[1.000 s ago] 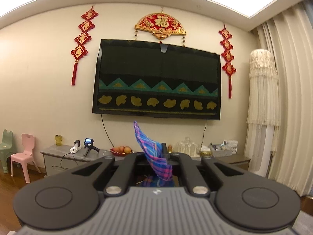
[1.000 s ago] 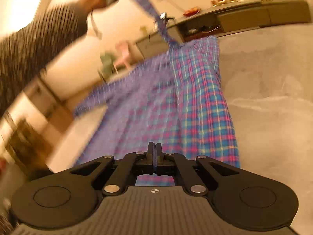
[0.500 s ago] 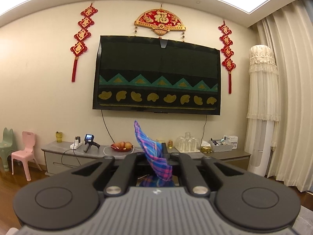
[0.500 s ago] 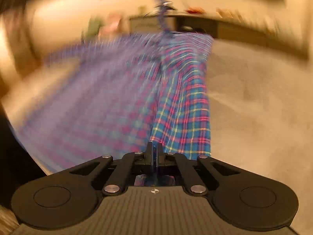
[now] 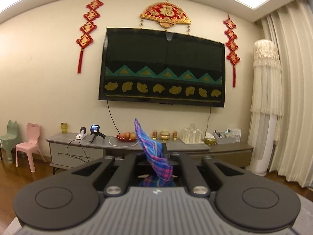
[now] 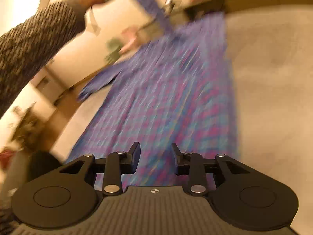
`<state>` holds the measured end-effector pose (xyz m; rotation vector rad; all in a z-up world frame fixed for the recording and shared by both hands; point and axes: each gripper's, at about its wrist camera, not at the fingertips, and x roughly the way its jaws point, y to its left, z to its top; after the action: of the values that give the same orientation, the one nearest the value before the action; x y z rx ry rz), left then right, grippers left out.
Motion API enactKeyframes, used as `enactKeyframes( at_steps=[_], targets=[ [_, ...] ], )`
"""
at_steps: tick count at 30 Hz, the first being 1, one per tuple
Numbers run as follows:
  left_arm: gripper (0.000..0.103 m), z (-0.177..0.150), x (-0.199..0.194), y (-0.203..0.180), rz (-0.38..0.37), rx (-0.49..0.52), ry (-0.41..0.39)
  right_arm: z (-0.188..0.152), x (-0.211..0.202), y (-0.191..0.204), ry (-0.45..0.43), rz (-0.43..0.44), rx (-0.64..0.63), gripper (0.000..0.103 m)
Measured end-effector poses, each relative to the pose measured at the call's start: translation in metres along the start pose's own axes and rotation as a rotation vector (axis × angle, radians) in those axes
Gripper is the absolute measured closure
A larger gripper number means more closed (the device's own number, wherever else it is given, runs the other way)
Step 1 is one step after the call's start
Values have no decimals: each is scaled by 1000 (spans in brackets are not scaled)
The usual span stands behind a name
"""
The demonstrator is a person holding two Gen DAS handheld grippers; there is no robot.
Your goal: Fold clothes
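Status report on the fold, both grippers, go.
Left gripper shut on a corner of the plaid garment, holding it up. Right gripper open, jaws just opened, garment lying below them on the grey surface. Nothing in the way.

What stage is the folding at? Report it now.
Done: the plaid garment lies spread lengthwise on the grey surface. In hand: the left gripper pinches one corner, lifted; the right gripper has just been opening, nothing between its pads. Left: every fold; none is visible yet.
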<state>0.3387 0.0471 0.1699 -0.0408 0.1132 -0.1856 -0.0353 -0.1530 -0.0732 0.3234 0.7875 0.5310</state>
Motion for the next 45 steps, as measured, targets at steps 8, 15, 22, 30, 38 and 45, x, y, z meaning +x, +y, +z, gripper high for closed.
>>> enactKeyframes(
  at_steps=[8, 15, 22, 30, 38, 45],
  targets=[
    [99, 39, -9, 13, 12, -39, -56, -20, 23, 52, 55, -363, -541, 70],
    [98, 37, -15, -7, -25, 29, -49, -43, -2, 91, 102, -157, -823, 29],
    [98, 34, -17, -18, -30, 41, -36, -67, 16, 90, 211, -214, -1032, 62],
    [98, 35, -36, -8, -27, 6, -83, -31, 11, 68, 174, -34, -641, 98],
    [98, -3, -66, 10, -6, 1, -60, -7, 5, 46, 251, 70, -539, 67],
    [98, -46, -112, 6, -108, 63, -44, 99, 11, 19, 27, -45, -505, 54]
  ],
)
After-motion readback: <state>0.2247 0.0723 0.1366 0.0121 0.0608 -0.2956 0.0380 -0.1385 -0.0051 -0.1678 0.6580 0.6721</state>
